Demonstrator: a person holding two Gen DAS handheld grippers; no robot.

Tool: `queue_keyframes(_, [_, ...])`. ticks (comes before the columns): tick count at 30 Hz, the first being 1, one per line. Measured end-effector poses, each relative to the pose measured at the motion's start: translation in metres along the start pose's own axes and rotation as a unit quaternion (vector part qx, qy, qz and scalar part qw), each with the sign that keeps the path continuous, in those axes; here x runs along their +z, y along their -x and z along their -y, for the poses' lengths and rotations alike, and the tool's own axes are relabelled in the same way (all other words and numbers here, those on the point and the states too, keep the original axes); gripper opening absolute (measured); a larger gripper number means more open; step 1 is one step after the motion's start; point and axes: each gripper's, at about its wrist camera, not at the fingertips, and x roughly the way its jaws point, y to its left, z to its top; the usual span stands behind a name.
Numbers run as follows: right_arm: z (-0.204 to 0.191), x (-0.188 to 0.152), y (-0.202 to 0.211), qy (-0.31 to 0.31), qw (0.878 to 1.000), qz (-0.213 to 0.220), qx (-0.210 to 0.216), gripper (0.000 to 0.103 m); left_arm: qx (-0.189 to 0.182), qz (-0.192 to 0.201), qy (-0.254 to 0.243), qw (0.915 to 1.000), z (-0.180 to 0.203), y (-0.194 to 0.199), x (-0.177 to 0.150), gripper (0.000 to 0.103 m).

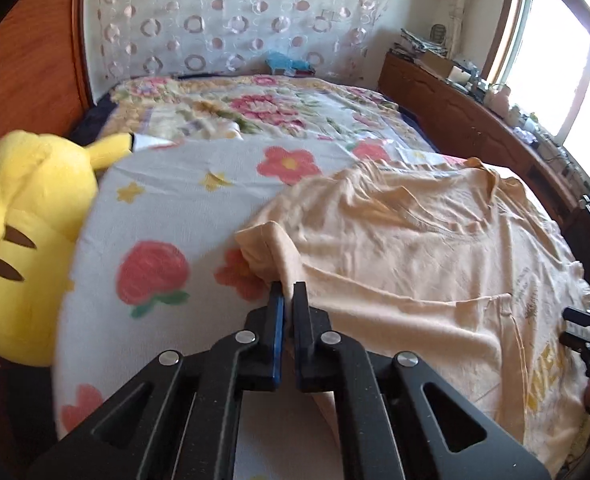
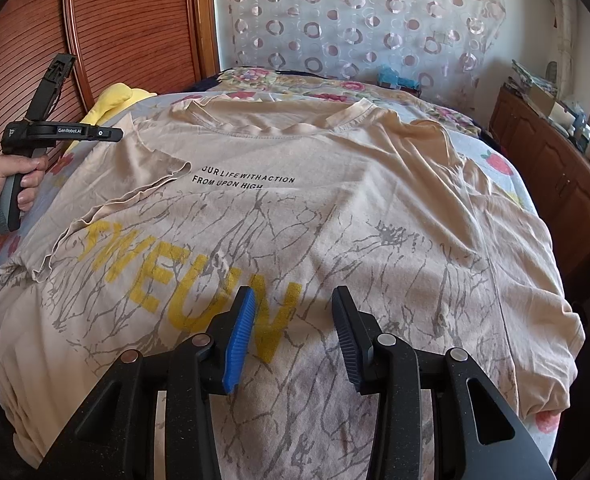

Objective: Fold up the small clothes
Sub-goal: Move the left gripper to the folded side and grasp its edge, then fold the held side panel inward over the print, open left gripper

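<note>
In the left wrist view, my left gripper [image 1: 289, 294] is closed on the sleeve [image 1: 269, 248] of the beige shirt [image 1: 415, 240]. The shirt body lies to my right on the bed [image 1: 183, 196], long axis running away from me. A yellow plush toy [image 1: 31, 248] sits at the left, apart.

In the right wrist view, my right gripper [image 2: 293, 316] hangs wide and empty over the print. Nothing blocks folding the sleeve inward, I think.

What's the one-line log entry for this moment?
left claw: shut on shirt sleeve | right claw: open, over shirt print | shirt: spread on bed, left sleeve folded in
</note>
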Motion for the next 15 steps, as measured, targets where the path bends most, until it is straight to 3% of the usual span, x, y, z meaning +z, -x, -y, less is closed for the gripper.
queue_keyframes(6, [0.003,0.000,-0.001,-0.004,1.000,0.001,0.004,0.042,0.022,0.011,0.004,0.9997,-0.010,0.005,0.013,0.005])
queue_keyframes(11, [0.003,0.000,-0.001,-0.002,1.000,0.001,0.004,0.042,0.013,0.021,0.017,0.9995,-0.014,0.012,0.010,0.005])
queue_keyframes(15, [0.002,0.000,-0.001,-0.001,1.000,0.001,0.003,0.042,0.017,0.040,0.001,0.9991,-0.005,0.033,0.006,0.019])
